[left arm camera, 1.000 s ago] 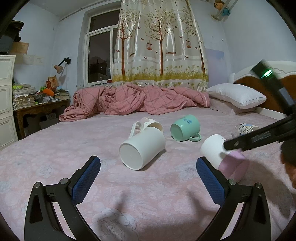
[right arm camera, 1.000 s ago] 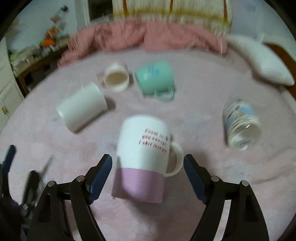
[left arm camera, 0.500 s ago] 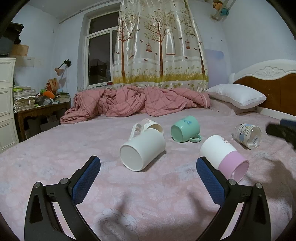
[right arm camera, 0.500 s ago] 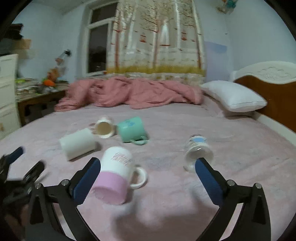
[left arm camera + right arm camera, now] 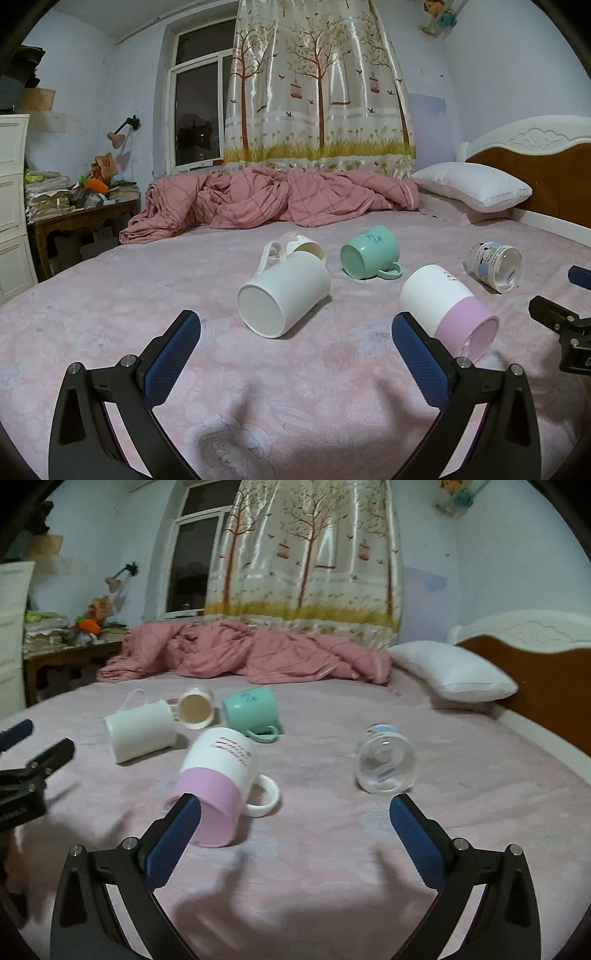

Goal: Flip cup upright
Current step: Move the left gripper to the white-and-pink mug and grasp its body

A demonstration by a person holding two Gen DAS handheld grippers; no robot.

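A wide pink bed [image 5: 110, 302] fills both views, with much bare sheet seen in front of and to the left of the cups. Its far edge is taken up by a bunched pink quilt [image 5: 266, 199], and the right side is bounded by a white pillow [image 5: 476, 184] and a brown headboard [image 5: 546, 177]. A cluttered desk [image 5: 77, 218] is seen past the bed's left edge. Five cups are lying on their sides near the bed's middle. A large plain white mug [image 5: 282, 297] is lying with its base turned to the left wrist view; a small cream cup [image 5: 195, 712] is lying just behind it, touching or nearly so. A mint mug [image 5: 369, 253] is seen just beside these, handle resting on the sheet. The white and lilac mug [image 5: 218, 775] is lying nearest the grippers, its lilac mouth end pointed at the cameras, its handle resting on the sheet to its right and red lettering shown on the white part. A clear printed cup [image 5: 386, 764] is lying well apart to the right, mouth toward the right wrist view. The left gripper [image 5: 295, 354] is held released above the sheet with nothing between its blue pads. The right gripper [image 5: 294, 832] is likewise spread wide and empty, its left pad overlapping the lilac rim in view; contact cannot be told.
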